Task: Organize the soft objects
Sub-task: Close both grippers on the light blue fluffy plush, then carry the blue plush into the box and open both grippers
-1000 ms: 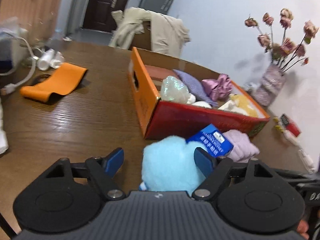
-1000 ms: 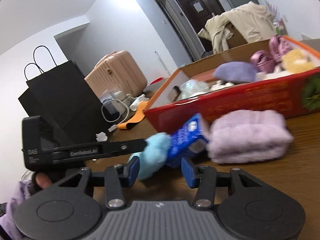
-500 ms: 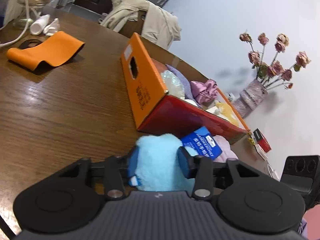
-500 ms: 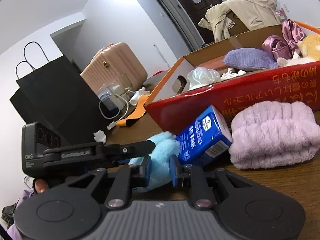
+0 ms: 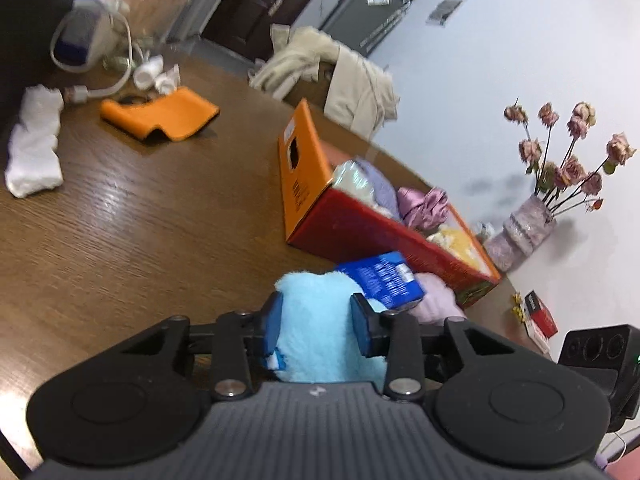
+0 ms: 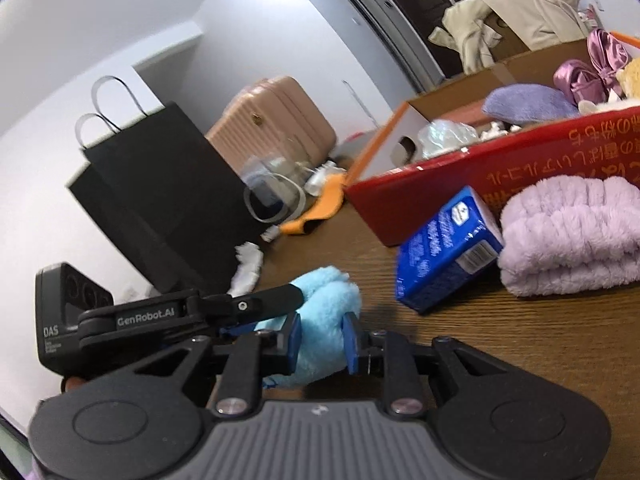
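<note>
A light blue fluffy plush (image 5: 316,300) sits low over the wooden table (image 5: 120,240), held from two sides. My left gripper (image 5: 318,318) is closing, its blue pads pressing into the plush. My right gripper (image 6: 322,336) is shut on the same plush (image 6: 328,292), with the left gripper's finger (image 6: 272,302) coming in from the left. Just beyond lie a blue tissue pack (image 6: 444,248) and a lilac fluffy roll (image 6: 572,232), against a red and orange box (image 5: 360,224) holding several soft items.
An orange cloth (image 5: 160,114) and a white cloth (image 5: 34,148) lie at the far left of the table beside cables. A vase of dried roses (image 5: 524,232) and a small red box (image 5: 540,314) stand right. A black paper bag (image 6: 160,184) stands left.
Both grippers went from wide around the blue plush to closed on it. The plush has come away from the blue pack, and the left view has rolled and shifted.
</note>
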A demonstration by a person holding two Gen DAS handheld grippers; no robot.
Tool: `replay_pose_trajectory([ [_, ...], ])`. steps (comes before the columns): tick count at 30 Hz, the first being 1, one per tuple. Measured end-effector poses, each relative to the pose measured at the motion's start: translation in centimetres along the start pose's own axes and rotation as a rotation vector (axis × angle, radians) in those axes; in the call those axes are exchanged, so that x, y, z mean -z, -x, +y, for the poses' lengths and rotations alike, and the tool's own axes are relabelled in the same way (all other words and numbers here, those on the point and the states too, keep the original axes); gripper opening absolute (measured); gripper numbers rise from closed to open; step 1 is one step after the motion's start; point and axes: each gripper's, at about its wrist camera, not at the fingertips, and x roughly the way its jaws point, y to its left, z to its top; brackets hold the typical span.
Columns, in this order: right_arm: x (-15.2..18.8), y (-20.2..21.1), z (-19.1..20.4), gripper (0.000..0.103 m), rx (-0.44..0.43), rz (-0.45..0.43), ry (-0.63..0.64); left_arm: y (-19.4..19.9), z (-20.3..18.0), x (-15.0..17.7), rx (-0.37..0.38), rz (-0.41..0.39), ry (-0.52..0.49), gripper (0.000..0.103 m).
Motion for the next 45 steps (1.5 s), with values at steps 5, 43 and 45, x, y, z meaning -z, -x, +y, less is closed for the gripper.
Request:
replay_pose_trajectory([
  [5,-0.2,3.5,0.3,0.022,-0.049,-0.084,-0.009,1.6,-3.4,-0.4,0.017,-0.045,-0.035,0.036],
  [43,-15.2,4.2,-8.1,0.031,0.280,-0.116,0.164,-13.0,-12.9,-7.8,-0.065,0.027,-0.399,0.071],
  [45,-15.3,6.0,-7.5,0.033,0.284,-0.153,0.178,-11.1,-13.1,-7.1,-0.085,0.004,-0.418,0.073],
])
